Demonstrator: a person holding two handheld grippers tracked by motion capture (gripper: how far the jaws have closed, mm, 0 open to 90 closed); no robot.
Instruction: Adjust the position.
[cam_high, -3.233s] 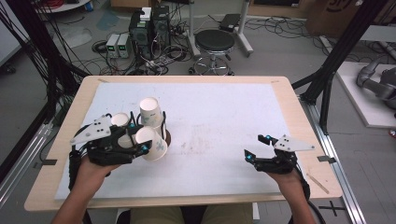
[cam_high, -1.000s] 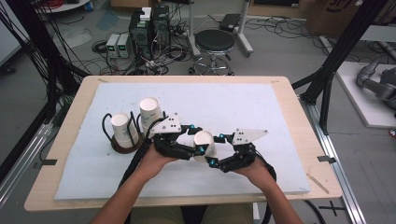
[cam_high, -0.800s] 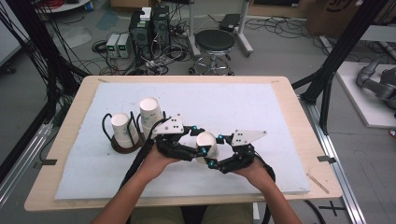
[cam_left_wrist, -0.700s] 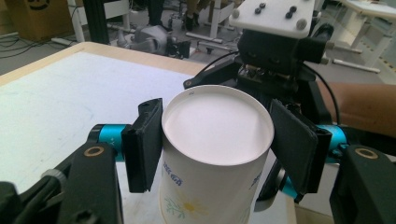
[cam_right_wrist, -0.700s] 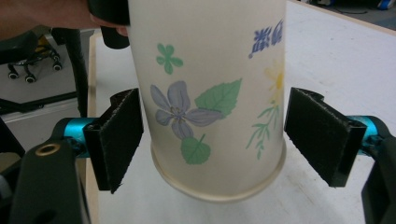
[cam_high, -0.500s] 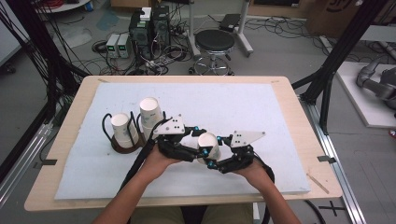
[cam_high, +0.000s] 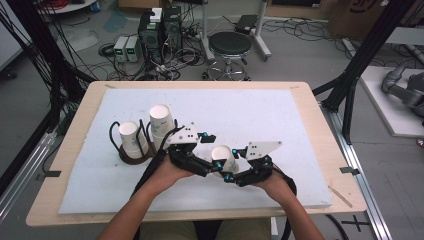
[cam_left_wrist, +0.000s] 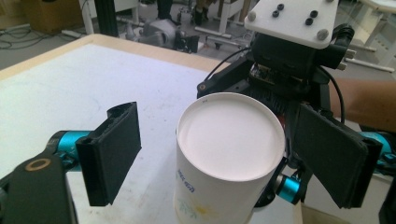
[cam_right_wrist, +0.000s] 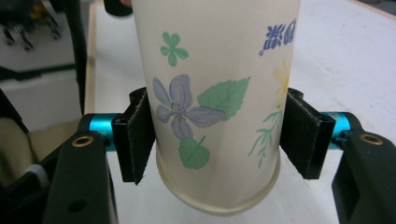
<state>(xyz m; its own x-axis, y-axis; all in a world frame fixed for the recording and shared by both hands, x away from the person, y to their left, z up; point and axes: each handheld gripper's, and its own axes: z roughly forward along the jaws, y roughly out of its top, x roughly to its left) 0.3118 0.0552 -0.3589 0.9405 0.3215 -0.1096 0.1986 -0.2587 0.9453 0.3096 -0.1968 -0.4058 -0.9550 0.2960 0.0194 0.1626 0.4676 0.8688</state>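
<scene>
While the left tongs (cam_left_wrist: 205, 158) stand spread clear of the paper cup (cam_high: 221, 158) mid-surface (cam_high: 280, 120), I find the right tongs (cam_right_wrist: 219, 135), just closing, pinching it — handover made; next, I judge, withdraw left without nudging.

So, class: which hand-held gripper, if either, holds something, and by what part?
The right hand-held gripper clamps the inverted paper cup by its side wall near the rim; its jaws have just closed.
</scene>
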